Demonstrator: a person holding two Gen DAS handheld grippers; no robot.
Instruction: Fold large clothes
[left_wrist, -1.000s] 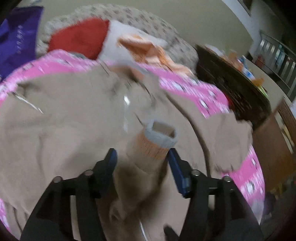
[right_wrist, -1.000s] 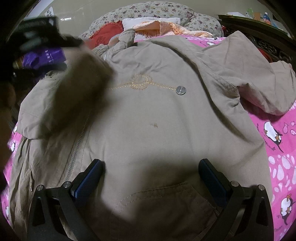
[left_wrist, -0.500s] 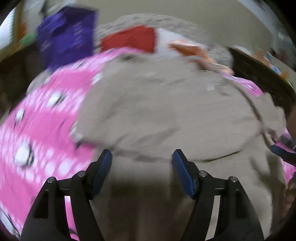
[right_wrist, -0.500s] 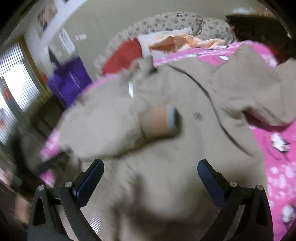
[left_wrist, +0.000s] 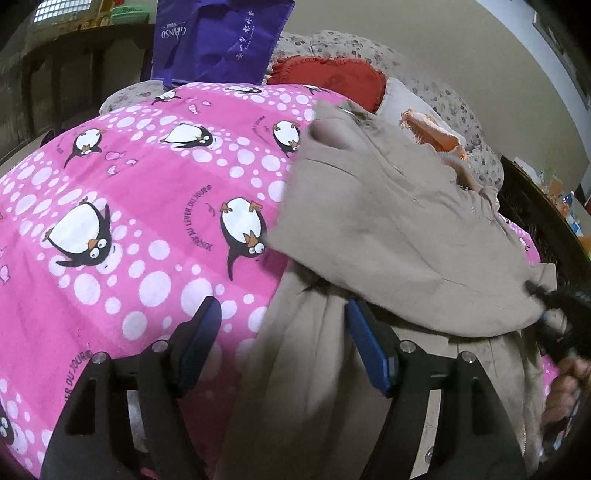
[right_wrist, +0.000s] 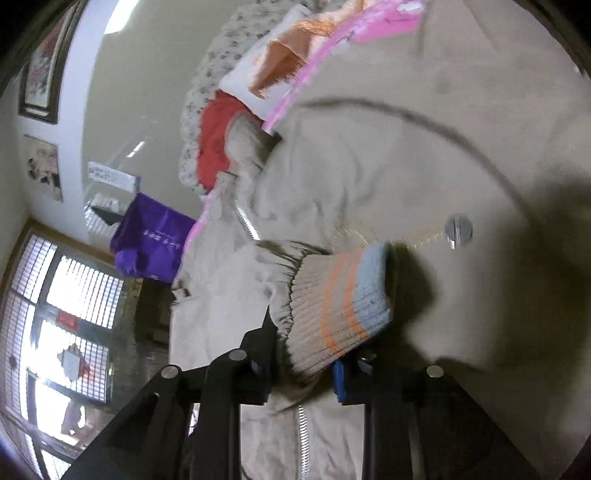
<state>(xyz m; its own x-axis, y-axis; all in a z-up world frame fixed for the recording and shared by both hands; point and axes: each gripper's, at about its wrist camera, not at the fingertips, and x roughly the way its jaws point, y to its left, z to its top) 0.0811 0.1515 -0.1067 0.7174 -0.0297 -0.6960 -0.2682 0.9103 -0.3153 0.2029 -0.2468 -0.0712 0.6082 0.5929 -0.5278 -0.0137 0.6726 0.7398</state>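
Pink penguin blanket (left_wrist: 122, 229) under beige jacket (left_wrist: 388, 229); ribbed orange-striped cuff (right_wrist: 343, 302) raised

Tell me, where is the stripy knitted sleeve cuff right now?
In the right wrist view, the orange-and-grey ribbed knitted cuff sits low at centre, pinched in the right gripper, lying over the beige jacket.

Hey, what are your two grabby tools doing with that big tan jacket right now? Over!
Right tool just closed on the striped cuff. Left tool open over the jacket edge, gripping nothing. Nothing in the way on the pink blanket.
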